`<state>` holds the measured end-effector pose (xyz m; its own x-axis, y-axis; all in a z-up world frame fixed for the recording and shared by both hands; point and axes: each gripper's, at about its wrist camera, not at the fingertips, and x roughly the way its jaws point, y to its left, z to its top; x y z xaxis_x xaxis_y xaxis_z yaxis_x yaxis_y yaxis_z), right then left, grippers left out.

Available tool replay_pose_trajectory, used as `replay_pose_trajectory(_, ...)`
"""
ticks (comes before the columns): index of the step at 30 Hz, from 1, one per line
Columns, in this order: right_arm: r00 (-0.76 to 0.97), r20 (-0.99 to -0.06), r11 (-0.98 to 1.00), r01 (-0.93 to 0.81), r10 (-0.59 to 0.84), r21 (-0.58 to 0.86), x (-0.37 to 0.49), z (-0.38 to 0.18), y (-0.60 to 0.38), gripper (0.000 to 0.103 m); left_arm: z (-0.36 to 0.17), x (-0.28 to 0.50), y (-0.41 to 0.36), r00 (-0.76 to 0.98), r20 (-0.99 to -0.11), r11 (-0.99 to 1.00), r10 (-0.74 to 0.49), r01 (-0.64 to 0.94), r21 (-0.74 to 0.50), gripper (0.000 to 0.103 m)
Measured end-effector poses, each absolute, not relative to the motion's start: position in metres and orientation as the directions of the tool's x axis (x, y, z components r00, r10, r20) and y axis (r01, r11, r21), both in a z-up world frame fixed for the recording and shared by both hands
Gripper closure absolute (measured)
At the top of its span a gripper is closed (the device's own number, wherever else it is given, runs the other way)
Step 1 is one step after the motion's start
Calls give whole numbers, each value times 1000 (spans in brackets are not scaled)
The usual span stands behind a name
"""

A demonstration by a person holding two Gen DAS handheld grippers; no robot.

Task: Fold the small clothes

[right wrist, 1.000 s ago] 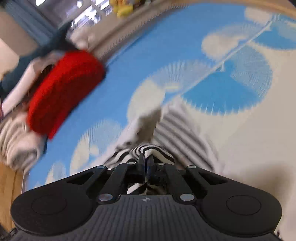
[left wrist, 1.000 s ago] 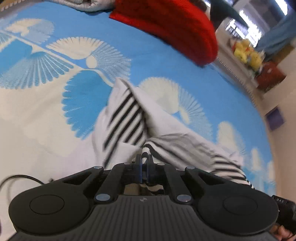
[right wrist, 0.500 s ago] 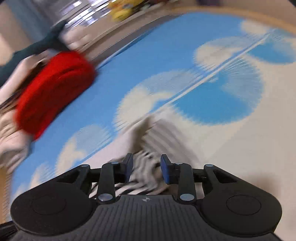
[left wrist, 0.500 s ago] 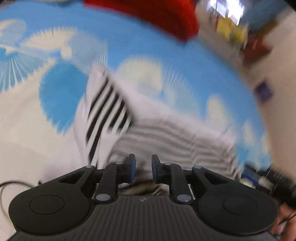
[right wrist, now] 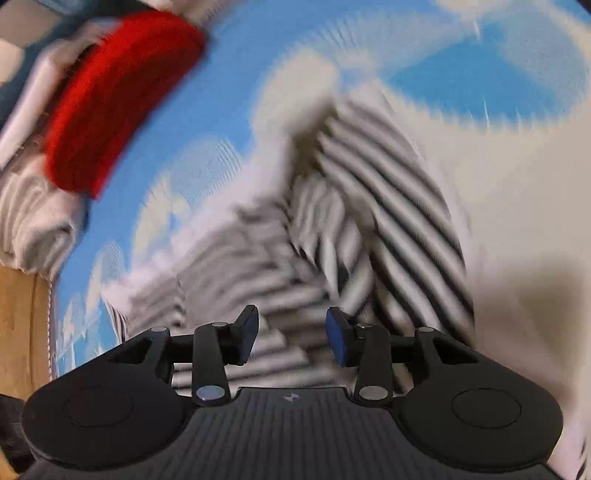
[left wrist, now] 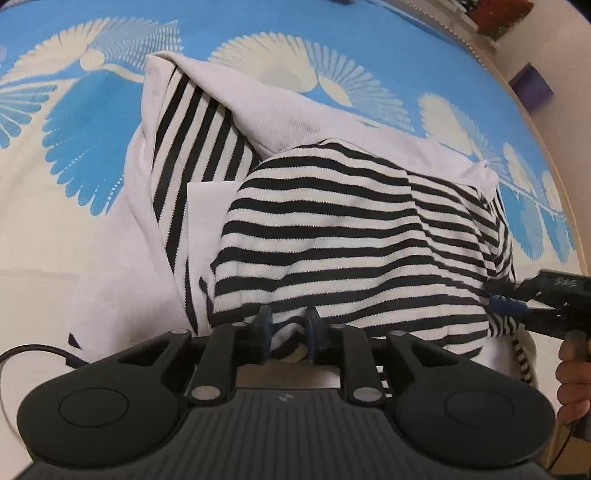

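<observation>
Striped garment (left wrist: pixel 354 229) lies on the bed (left wrist: pixel 258 26), on the blue-and-cream patterned cover; a black-and-white striped flap is laid over the pale inner side, and a second striped panel shows at upper left under a turned-back pale corner. Fold looks partly made: near flap down, edges not yet squared. Left gripper (left wrist: pixel 288 326): jaws have just been opening, now parted a little, with a bit of the near hem sitting between the blue pads; whether the pads press on it cannot be told, but it reads as released. Right gripper (right wrist: pixel 291 334): jaws have just been opening, now clearly apart with striped cloth below and nothing pinched; this view is motion-blurred. In the left wrist view the right gripper sits at the garment's right edge, a hand (left wrist: pixel 574 376) behind it. Judgement for the step: let the flap settle flat before withdrawing, and pull back low and straight so the pads do not drag the hem. Next pinch should take both layers at matching corners. Red folded item (right wrist: pixel 118 99) lies well apart, not in the way.
</observation>
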<state>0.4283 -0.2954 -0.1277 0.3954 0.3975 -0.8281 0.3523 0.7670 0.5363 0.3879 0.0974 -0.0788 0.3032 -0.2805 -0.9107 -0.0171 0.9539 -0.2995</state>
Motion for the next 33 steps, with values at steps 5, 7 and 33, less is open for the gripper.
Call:
replay_pose_trajectory(5,432,-865,829,361,256,427,413,-99,-303,60,-17,359,107,504,-821,955,-268,23,-297,80)
replay_pose_trajectory(7,528,-814,851,288,241,438,399,-67,-302,60,5,337,116,589,-766,950,-259,15,-310,80)
replay_pose_trajectory(33,543,-820,876,291,179,384,164,-48,-367,54,-14,109,154,417,-886,941,-203,-166,-294,22)
